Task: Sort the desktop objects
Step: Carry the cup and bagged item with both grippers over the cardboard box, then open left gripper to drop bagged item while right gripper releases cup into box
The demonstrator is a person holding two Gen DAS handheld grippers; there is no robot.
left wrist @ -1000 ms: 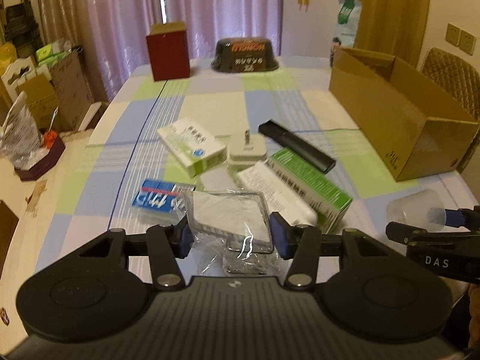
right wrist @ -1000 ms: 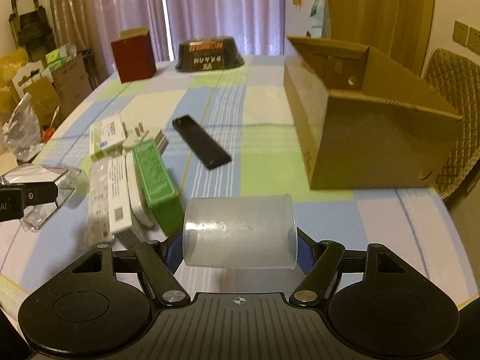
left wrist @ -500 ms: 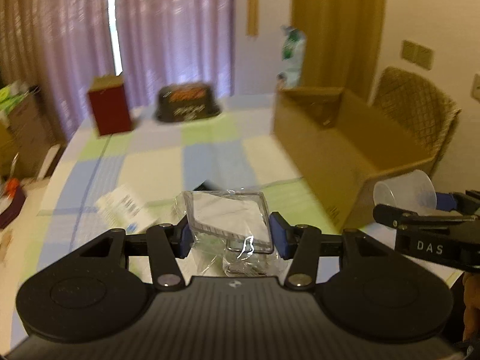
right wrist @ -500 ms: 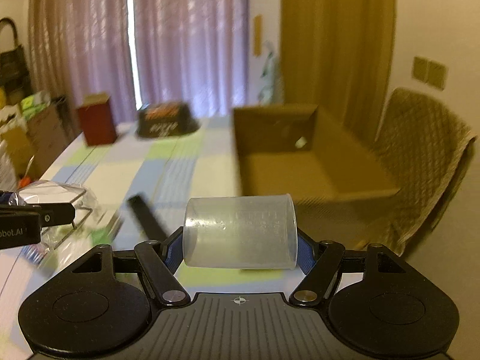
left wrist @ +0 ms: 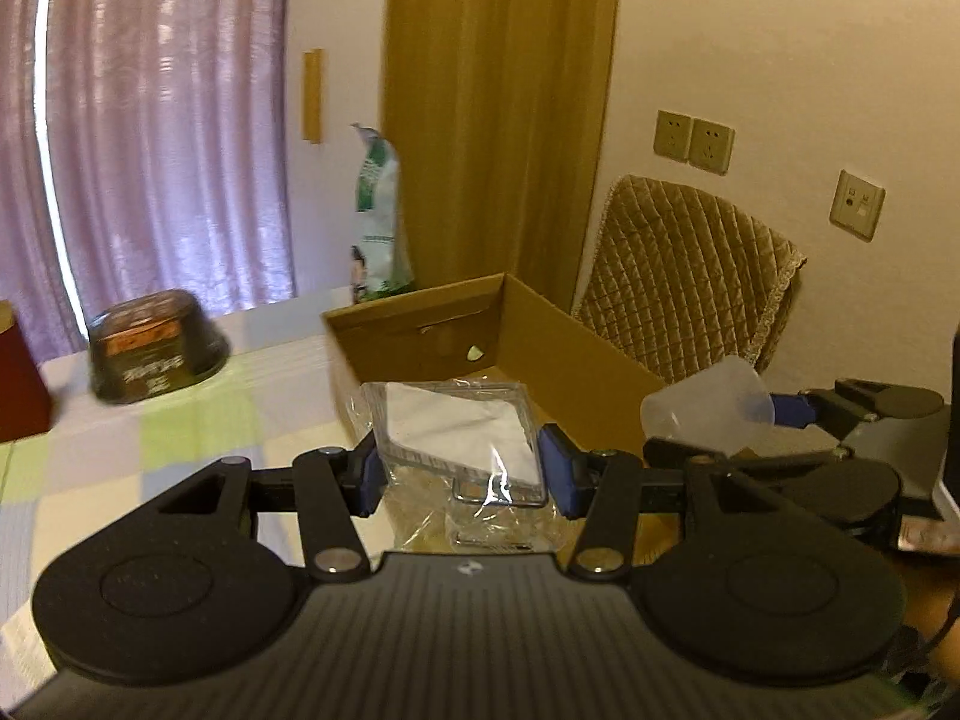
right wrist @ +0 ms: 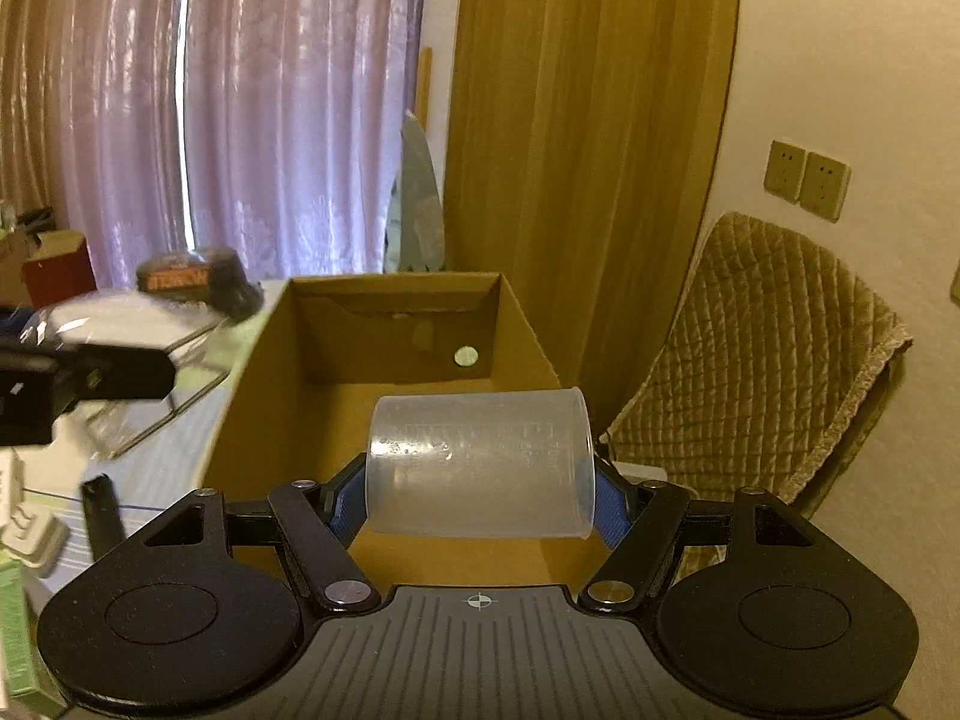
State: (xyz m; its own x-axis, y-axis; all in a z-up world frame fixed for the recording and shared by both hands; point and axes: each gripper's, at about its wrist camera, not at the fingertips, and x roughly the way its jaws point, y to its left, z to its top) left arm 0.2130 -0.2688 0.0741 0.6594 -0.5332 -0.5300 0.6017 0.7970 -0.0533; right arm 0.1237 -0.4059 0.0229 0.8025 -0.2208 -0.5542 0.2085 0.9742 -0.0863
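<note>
I hold two items at once. My right gripper (right wrist: 480,495) is clamped on a clear cup (right wrist: 480,462), gripped on its side with the mouth to the right. The cup hangs over the near end of the open box (right wrist: 240,420), above its floor, not touching it. My left gripper (left wrist: 459,471) is clamped on a clear packet (left wrist: 459,438) with a white insert; its loose film trails below the blue pads (left wrist: 555,468). The packet sits just short of the box's near left corner, level with the rim or slightly above; I cannot tell whether it has crossed the wall.

In the left view the right gripper (left wrist: 774,414) shows to the side with the cup (left wrist: 702,402) over the box (left wrist: 600,378) edge.

Progress, in my judgement: the box floor that I can see is bare cardboard, so nothing appears sorted into it. These two items are at the drop point but not released. Work remains on the table (right wrist: 156,456): a black bar (right wrist: 102,510), a white plug (right wrist: 30,534) and a green carton (right wrist: 15,630) lie at the left edge of the right view. A dark bowl (left wrist: 156,348) and a red box (left wrist: 21,390) stand at the far end; whether they belong to the sort I cannot say.
</note>
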